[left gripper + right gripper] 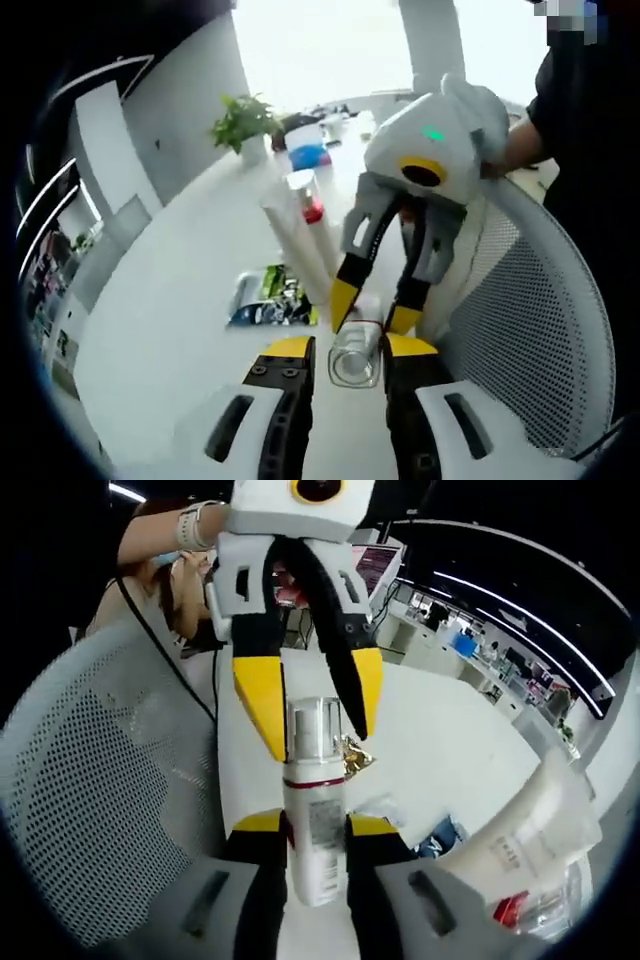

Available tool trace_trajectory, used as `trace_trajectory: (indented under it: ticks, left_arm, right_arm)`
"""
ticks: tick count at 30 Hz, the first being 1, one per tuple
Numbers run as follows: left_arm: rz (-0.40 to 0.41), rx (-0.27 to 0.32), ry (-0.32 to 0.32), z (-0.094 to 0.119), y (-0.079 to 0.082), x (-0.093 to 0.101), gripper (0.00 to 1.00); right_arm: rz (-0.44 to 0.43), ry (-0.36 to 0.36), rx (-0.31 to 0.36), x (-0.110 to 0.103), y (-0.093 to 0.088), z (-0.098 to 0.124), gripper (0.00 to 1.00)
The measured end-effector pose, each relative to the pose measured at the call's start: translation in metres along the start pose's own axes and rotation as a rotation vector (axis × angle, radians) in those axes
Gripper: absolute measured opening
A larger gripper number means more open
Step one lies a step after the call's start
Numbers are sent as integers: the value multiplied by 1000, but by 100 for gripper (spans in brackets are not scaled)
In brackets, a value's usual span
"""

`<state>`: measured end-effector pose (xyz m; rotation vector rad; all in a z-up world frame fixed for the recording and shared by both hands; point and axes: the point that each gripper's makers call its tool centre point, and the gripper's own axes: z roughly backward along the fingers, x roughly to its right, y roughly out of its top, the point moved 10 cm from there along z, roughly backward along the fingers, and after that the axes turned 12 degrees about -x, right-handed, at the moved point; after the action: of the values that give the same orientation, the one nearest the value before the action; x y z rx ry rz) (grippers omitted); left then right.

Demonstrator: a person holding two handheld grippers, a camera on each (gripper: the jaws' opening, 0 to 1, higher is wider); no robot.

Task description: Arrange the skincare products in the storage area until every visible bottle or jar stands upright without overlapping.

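A white pump bottle (316, 830) with a clear cap (314, 723) is held between the two grippers, above the white table (170, 320). My right gripper (315, 825) is shut on the bottle's labelled body. My left gripper (312, 712) comes down from the top of the right gripper view and closes on the cap. In the left gripper view the clear cap (355, 360) is seen end-on between the left gripper (350, 350) jaws. The right gripper (375, 310) reaches in from above, just behind it.
A white mesh basket (540, 330) (90, 800) curves close beside the grippers. Tall white tubes (295, 230) stand on the table, and one tube (520, 850) lies near the right gripper. A green-black sachet (268, 298) lies flat. A potted plant (245, 120) stands farther back.
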<state>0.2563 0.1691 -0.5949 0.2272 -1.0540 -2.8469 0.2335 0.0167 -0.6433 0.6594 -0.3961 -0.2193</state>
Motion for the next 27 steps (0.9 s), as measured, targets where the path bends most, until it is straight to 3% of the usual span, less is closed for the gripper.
trace_trajectory:
  ticks: [4, 8, 10, 16, 21, 27]
  left_arm:
    - [10, 7, 2, 0, -6, 1, 23]
    - [103, 117, 3, -1, -5, -1, 24]
    - [144, 168, -2, -1, -4, -2, 25]
    - [240, 280, -3, -1, 1, -4, 24]
    - [315, 327, -23, -3, 4, -4, 22]
    - [283, 321, -15, -14, 7, 0, 21]
  right_arm:
    - [-82, 27, 74, 3, 2, 3, 21]
    - [-129, 42, 113, 5, 3, 4, 21]
    - [-185, 64, 163, 7, 5, 5, 21]
    - [-272, 98, 232, 11, 5, 8, 21]
    - [-303, 108, 249, 12, 5, 8, 21]
    - [-300, 103, 201, 11, 2, 3, 21]
